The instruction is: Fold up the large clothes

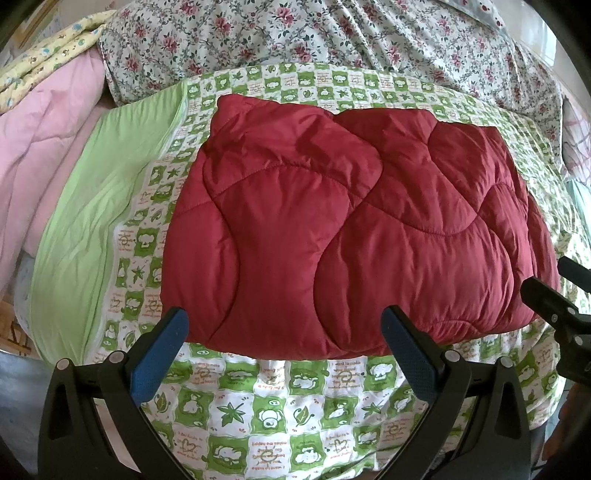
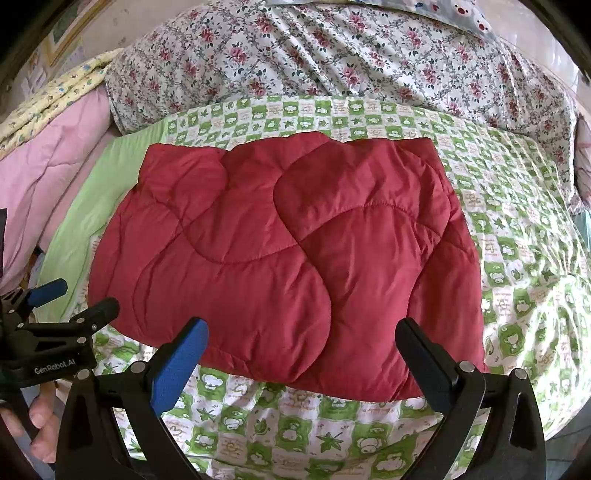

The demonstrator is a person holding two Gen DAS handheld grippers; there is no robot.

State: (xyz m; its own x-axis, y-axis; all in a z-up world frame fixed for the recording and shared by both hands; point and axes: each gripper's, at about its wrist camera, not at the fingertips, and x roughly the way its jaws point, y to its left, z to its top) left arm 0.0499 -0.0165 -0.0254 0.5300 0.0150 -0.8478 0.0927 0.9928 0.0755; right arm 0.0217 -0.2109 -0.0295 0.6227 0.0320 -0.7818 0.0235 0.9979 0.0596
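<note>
Both tools, left tool and right tool, gape wide and empty before the folded red quilted garment on the green-checked sheet.

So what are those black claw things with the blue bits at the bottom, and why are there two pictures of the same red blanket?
Those claws are tools a person holds, one in each hand. Each has a small camera looking forward between its two fingers, so you get two pictures: one from the left hand-held gripper, one from the right hand-held gripper. Both are open and hold nothing. The red thing is a puffy quilted garment, already folded into a bundle, lying on a green and white checked sheet on a bed. Behind it lies a flowery cover, and a pink quilt is off to the left. In the right picture you can glimpse the person's fingers gripping the other tool.
</note>
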